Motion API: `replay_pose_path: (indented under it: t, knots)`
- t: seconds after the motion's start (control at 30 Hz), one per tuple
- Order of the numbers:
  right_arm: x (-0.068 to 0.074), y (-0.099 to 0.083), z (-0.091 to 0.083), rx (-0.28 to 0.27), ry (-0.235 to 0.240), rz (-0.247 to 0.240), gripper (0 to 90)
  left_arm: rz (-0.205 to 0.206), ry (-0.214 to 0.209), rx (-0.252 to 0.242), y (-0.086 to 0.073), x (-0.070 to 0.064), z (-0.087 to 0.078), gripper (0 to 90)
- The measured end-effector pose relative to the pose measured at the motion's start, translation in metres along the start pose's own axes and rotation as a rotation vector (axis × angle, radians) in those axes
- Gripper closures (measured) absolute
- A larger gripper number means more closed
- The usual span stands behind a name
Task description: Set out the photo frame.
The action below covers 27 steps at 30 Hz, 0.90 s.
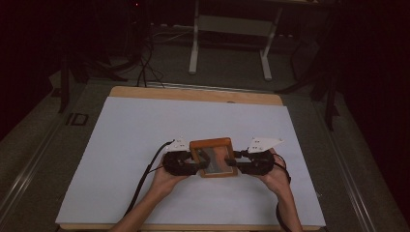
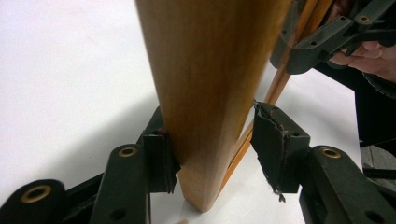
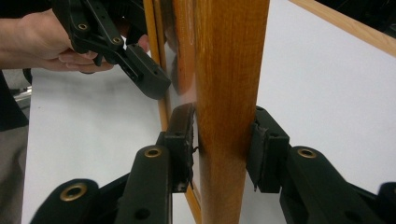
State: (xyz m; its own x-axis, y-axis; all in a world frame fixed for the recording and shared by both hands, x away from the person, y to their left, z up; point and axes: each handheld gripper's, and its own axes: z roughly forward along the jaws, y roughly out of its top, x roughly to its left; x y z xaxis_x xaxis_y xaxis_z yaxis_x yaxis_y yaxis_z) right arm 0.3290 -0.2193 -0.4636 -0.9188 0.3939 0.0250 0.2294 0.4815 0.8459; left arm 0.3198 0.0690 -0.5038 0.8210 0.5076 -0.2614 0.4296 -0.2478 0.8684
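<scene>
Left gripper (image 1: 193, 163) sits at 9 o'clock of the frame (image 1: 211, 143), right gripper (image 1: 235, 161) at 3 o'clock. Your right one is clamped on the frame's side rail: both pads (image 3: 180, 154) press the wood in the right gripper view. Your left one straddles the opposite rail; one pad (image 2: 159, 158) touches, the other (image 2: 273, 147) stands off with a gap, so not fully closed.

Frame: orange-brown wood, rectangular, glossy grey panel inside, looks like a small mirror. It sits near the 6 o'clock edge of the white sheet (image 1: 145, 130) on the table (image 1: 193, 94).

Count: one frame, two grippers, two hands, one sheet.

Can't tell whether the frame rests on the sheet or is lifted. Its rails run past the upper edge in both gripper views. Room behind the table is too dark to read; pale stand legs (image 1: 193, 53) at 12 o'clock.
</scene>
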Motion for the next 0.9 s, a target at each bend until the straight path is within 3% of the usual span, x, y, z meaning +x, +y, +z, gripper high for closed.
replay_pose_path:
  t: [0.17,0.9]
  knots:
    - [-0.001,-0.002,0.002,-0.011,0.008,0.019,64.3,-0.017,-0.018,0.007,0.001,0.003,-0.003,54.3]
    - [0.003,0.008,0.014,-0.020,0.002,0.068,63.0,-0.023,0.008,-0.019,0.010,0.009,-0.024,54.7]
